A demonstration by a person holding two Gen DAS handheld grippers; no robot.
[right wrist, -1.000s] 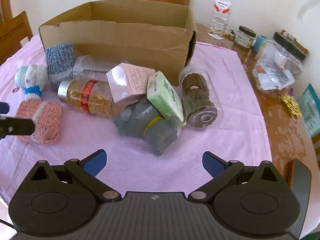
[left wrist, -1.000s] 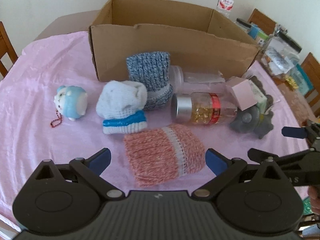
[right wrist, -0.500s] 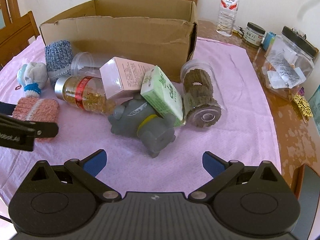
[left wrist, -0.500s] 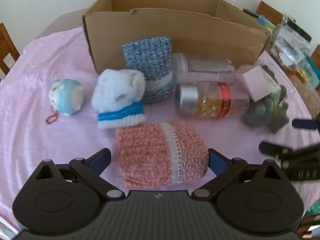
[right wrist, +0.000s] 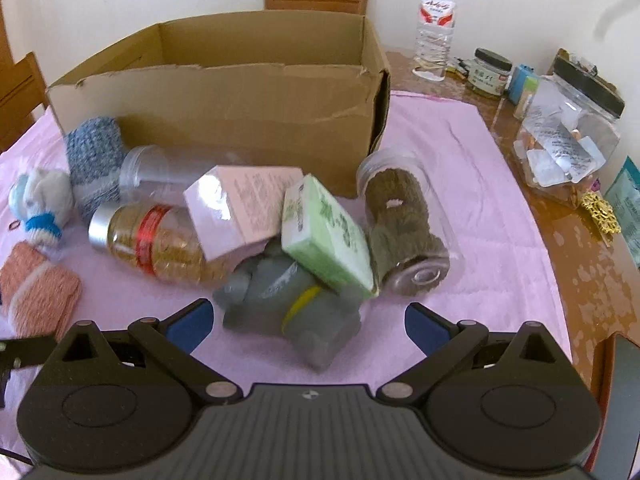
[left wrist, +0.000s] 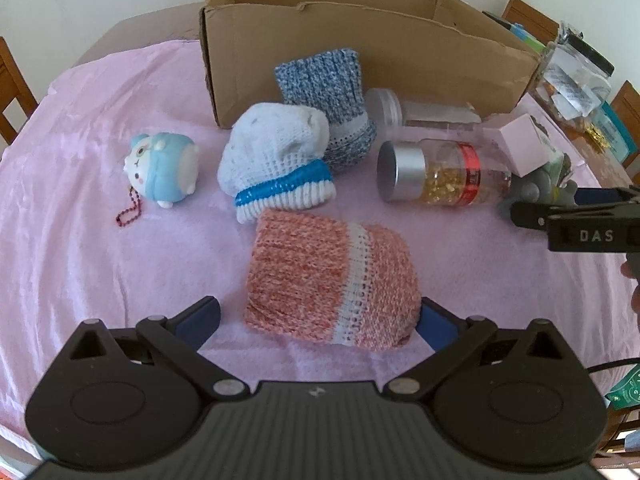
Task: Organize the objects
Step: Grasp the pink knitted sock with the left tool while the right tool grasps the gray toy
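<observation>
My left gripper (left wrist: 318,318) is open, its blue fingers on either side of the near end of a pink knitted cover (left wrist: 332,280) lying on the pink cloth. My right gripper (right wrist: 306,322) is open around the near part of a grey toy (right wrist: 288,300); whether the fingers touch it I cannot tell. A green box (right wrist: 326,236), a pink box (right wrist: 242,204) and a gold-filled jar with a silver lid (right wrist: 156,240) lean together above the toy. An open cardboard box (right wrist: 224,92) stands behind.
A white-and-blue knitted cover (left wrist: 276,160), a blue knitted cover (left wrist: 326,100) and a blue plush keychain (left wrist: 162,170) lie left. A clear jar of brown rolls (right wrist: 404,224) lies right. A water bottle (right wrist: 434,20) and jars (right wrist: 568,132) stand at the far right.
Both grippers have moved forward: the left onto the pink knitted cover, the right onto the grey toy. Both stay open.
</observation>
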